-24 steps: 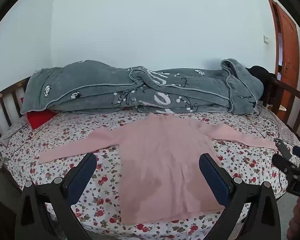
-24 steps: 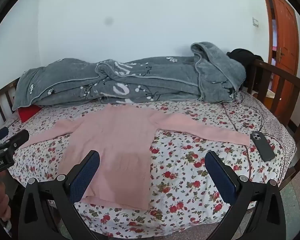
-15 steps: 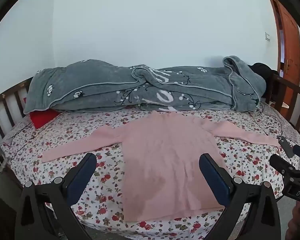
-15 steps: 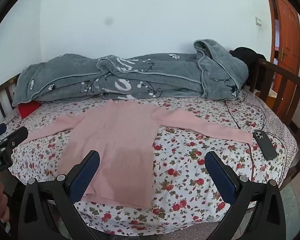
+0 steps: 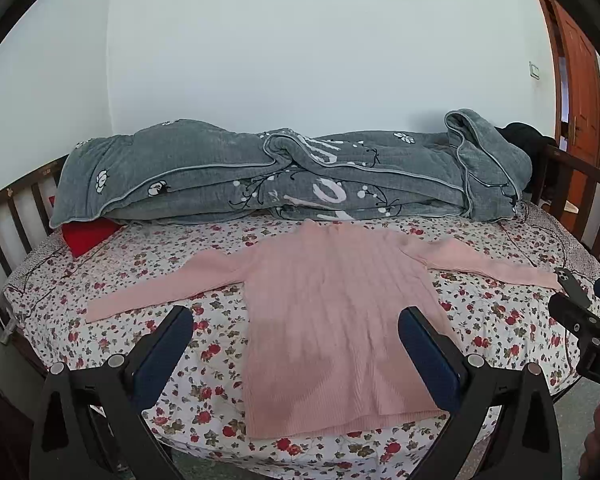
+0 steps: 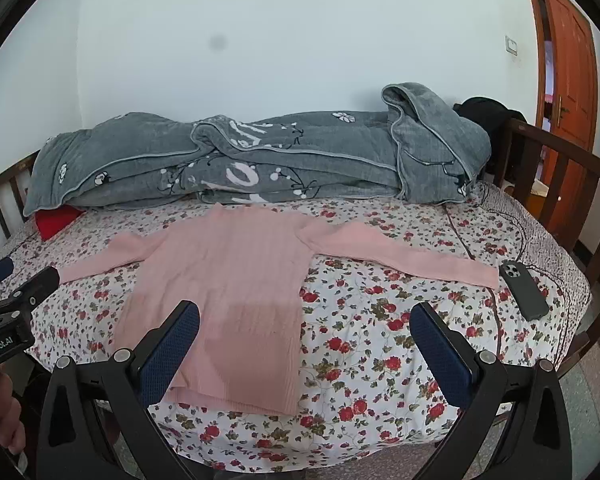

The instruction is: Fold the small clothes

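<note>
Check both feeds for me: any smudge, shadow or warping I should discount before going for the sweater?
Right wrist view: a dark smudge on the wall, likely lens dirt; a soft shadow darkens the pink sweater near its hem. Left wrist view: similar shadow on the sweater's lower half; the bed rails bow from fisheye; both sharp.

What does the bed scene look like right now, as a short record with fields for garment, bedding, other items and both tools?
garment: pink sweater, flat on the bed, sleeves spread out, unfolded
bedding: floral sheet; grey blanket bunched along the wall
other items: dark phone beside the sweater's cuff; red item under the blanket
left tool: open, holding nothing
right tool: open, holding nothing
</note>
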Motion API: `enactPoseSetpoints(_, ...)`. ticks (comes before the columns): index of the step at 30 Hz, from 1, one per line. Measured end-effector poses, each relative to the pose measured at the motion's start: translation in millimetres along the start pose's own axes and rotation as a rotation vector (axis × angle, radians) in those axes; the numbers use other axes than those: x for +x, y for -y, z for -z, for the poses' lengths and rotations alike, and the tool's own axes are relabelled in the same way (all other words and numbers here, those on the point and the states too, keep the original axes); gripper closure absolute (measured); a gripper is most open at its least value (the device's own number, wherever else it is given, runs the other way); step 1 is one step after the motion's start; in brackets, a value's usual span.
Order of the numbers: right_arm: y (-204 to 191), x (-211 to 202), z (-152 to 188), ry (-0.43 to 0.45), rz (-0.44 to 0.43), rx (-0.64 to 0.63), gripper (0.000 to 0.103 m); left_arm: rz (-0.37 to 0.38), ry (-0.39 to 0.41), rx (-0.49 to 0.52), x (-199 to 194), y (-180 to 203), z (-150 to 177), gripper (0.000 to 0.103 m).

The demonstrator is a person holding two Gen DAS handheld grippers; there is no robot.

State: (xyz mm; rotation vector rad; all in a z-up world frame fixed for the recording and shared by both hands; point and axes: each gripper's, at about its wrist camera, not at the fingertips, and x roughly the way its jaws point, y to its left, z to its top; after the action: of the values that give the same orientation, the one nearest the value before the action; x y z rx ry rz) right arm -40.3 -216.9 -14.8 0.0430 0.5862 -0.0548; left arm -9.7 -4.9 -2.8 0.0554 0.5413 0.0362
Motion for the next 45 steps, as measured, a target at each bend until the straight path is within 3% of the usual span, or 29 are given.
enactPoseSetpoints(45, -13.5, -11.7, -3.2, 0.026, -0.023, -0.019, 0.0, -0.002, 0.013, -0.031, -4.0, -4.4, 0.6, 0.0)
